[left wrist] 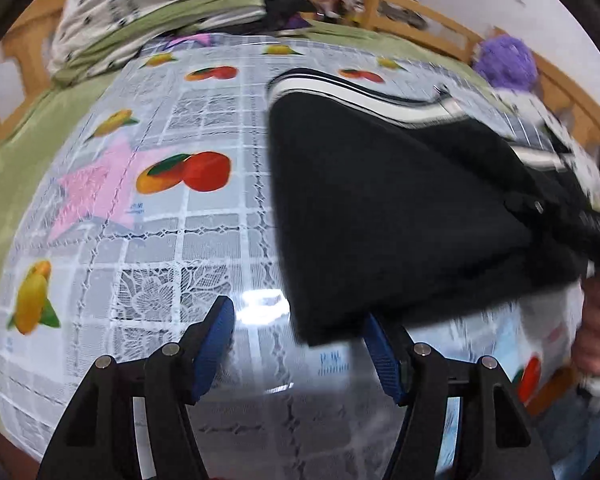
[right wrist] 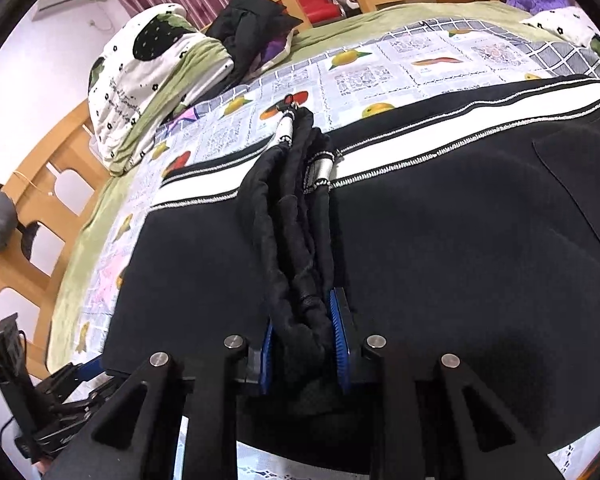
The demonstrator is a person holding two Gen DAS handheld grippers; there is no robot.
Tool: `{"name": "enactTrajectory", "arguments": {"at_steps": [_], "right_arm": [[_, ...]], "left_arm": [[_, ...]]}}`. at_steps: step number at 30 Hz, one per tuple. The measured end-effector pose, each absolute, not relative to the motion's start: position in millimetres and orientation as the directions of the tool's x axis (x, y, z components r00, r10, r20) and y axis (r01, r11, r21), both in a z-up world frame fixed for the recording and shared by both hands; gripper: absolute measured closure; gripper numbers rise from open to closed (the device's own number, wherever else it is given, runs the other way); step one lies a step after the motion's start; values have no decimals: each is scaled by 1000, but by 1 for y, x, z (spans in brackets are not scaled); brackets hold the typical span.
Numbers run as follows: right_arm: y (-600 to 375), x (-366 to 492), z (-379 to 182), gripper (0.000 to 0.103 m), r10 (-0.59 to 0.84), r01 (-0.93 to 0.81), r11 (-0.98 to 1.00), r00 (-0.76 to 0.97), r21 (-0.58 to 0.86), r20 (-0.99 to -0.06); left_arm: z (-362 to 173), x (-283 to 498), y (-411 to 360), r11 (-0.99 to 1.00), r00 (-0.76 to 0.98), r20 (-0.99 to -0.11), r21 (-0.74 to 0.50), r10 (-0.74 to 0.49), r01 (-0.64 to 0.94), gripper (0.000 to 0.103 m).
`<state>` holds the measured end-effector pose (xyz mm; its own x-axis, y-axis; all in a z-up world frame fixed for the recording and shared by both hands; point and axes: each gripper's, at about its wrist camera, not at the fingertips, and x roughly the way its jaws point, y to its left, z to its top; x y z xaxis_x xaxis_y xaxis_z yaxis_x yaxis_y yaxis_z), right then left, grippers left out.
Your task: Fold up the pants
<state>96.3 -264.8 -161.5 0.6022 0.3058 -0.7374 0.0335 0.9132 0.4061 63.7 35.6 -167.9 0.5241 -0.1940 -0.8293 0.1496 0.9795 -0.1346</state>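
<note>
Cataloguing one pair of black pants [right wrist: 440, 260] with a white side stripe [left wrist: 340, 84], laid on a fruit-print plastic sheet [left wrist: 204, 248] over the bed [left wrist: 4, 184]. We note the long axis runs along the stripe, left to right in the right wrist view. Right claw [right wrist: 304, 332]: nearly closed, blue pads pinching a bunched roll of the black fabric. Left claw [left wrist: 296, 340]: about half open, holding nothing; the nearest pants corner [left wrist: 320, 332] lies just ahead, toward its right finger [left wrist: 384, 360]. We judge the left claw the one to take that corner. Writing: small blue print on the sheet, unreadable; script on the folded quilt [right wrist: 140, 92], illegible.
</note>
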Motion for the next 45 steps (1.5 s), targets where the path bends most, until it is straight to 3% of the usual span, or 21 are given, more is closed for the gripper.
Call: {"name": "enactTrajectory", "arguments": {"at_steps": [5,10,16,19,21,24,27,29,33,35,38,39,43,45], "right_arm": [[-275,89,-153,82,322,43,895,629,445,-708],[-314,60,-129,83,235,108,897,706,429,-668],[-334,61,-170,82,192,167,918,606,360,-772],[-327,59,-171,77,159,116,951,613,286,-774],[-326,56,-164,67,125,105,966,606,235,-785],[-330,47,-149,66,84,126,969,634,210,-769],[-325,41,-123,65,-14,112,990,692,88,-722],[-319,43,-108,58,-76,96,995,722,-10,-688],[-309,55,-105,57,-14,40,999,736,23,-676],[-300,63,-116,58,15,5,1000,722,27,-692],[-296,78,-154,74,-51,10,998,641,-58,-766],[-300,82,-166,75,-47,18,999,611,-46,-790],[-311,78,-171,70,6,27,999,631,30,-776],[-313,72,-166,61,-7,23,1000,634,9,-773]], "left_arm": [[-174,62,28,987,559,-813,-116,-160,115,40],[-171,58,33,965,546,-798,-242,-256,99,40],[-172,56,21,973,553,-802,-205,-227,102,40],[-173,55,18,980,544,-815,-158,-200,124,40],[-169,53,20,975,521,-826,-152,-215,162,40],[-157,46,30,964,521,-817,-151,-247,221,40],[-142,39,39,956,537,-796,-175,-279,238,40],[-129,44,38,952,549,-781,-202,-299,232,40],[-110,69,11,936,562,-750,-244,-349,254,40],[-119,79,-9,942,556,-766,-202,-322,267,40],[-148,81,-23,959,532,-809,-135,-252,249,40],[-163,79,-24,957,503,-825,-147,-259,251,40],[-173,70,-20,946,494,-818,-177,-294,270,40],[-168,70,-13,941,485,-815,-211,-318,264,40]]}}
